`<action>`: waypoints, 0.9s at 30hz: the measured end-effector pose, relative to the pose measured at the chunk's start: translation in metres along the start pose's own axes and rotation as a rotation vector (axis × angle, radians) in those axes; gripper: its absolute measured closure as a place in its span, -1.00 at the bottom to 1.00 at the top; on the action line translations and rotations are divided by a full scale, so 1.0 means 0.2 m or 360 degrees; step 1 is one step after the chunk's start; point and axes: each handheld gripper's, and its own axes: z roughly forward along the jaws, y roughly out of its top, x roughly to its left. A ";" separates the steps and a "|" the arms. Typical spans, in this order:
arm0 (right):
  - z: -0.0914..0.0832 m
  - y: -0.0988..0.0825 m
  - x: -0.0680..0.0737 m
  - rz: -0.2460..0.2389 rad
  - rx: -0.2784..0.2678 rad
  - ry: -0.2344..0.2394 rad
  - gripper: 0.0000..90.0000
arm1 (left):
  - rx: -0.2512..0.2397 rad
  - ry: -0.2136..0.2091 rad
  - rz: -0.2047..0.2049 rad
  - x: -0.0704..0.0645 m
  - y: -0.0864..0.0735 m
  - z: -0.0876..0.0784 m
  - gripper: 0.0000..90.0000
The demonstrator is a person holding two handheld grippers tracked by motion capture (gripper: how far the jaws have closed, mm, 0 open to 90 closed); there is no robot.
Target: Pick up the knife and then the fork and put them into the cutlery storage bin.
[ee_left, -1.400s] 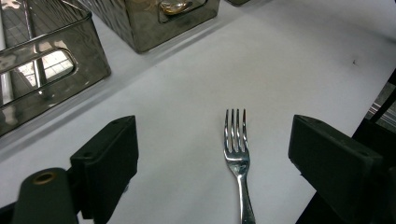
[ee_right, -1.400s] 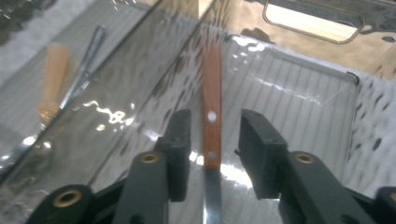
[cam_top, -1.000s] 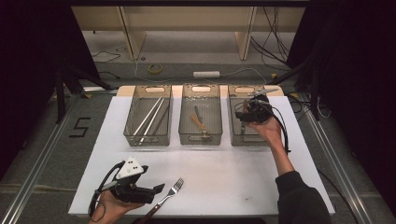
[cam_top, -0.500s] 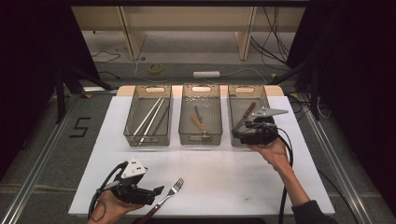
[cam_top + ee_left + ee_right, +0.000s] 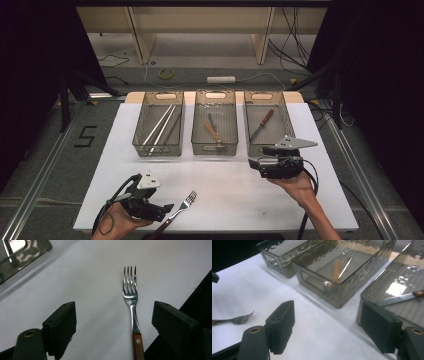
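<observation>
A fork (image 5: 184, 204) with a wooden handle lies on the white table near its front edge. My left gripper (image 5: 168, 207) rests low over the handle end. Its jaws stand apart on either side of the fork (image 5: 131, 298) without touching it, and they have just been closing a little. My right gripper (image 5: 254, 164) hovers in front of the right bin (image 5: 250, 145), pointing left. Its jaws have just been opening and nothing is between them. A wooden-handled knife (image 5: 262, 124) lies in that bin, and the knife blade (image 5: 397, 299) reaches past the right jaw.
Three clear bins stand in a row at the table's far side. The left bin (image 5: 141, 145) holds chopsticks (image 5: 160, 125), and the middle bin (image 5: 196, 145) holds wooden-handled utensils (image 5: 214, 132). Bare white table (image 5: 225, 180) lies between the bins and the fork.
My right gripper has drawn back from over the right bin to just in front of it, uncovering the knife inside. The left gripper and the fork have stayed put.
</observation>
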 end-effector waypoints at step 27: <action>0.01 -0.11 0.16 -0.0083 0.0112 0.0093 -0.38 | 0.0531 -0.0113 0.0195 -0.10 -0.09 0.12 -0.04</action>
